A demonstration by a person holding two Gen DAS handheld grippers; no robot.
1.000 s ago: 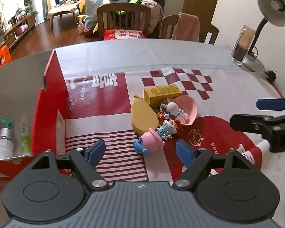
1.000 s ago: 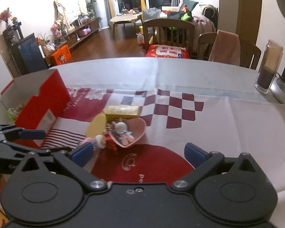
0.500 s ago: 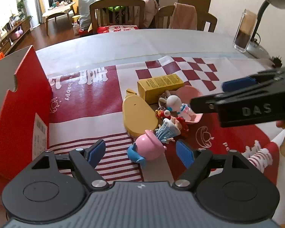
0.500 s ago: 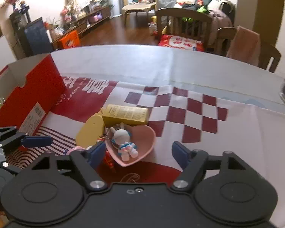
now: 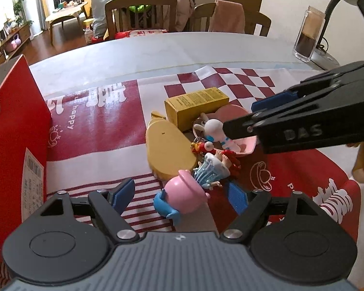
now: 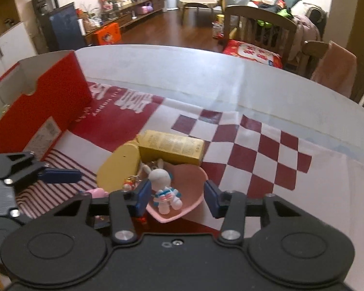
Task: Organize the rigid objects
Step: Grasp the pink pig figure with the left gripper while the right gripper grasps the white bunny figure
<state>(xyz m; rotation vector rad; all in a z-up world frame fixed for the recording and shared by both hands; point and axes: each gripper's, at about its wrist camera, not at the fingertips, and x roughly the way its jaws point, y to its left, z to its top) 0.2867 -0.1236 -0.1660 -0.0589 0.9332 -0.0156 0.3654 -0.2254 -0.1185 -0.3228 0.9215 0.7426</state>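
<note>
Red cardboard box (image 6: 40, 111) upper left of right wrist view; pink heart-shaped plastic dish (image 6: 184, 194) with white rabbit figure (image 6: 163, 186) lower centre, straddled by right gripper (image 6: 176, 197), jaws closing, not yet touching; centre on dish walls. Left gripper (image 5: 180, 194) wide open, empty, around pink pig toy (image 5: 185, 197)

glossy plastic pink dish (image 6: 191, 181), matt cardboard yellow box (image 5: 196, 101)
</note>
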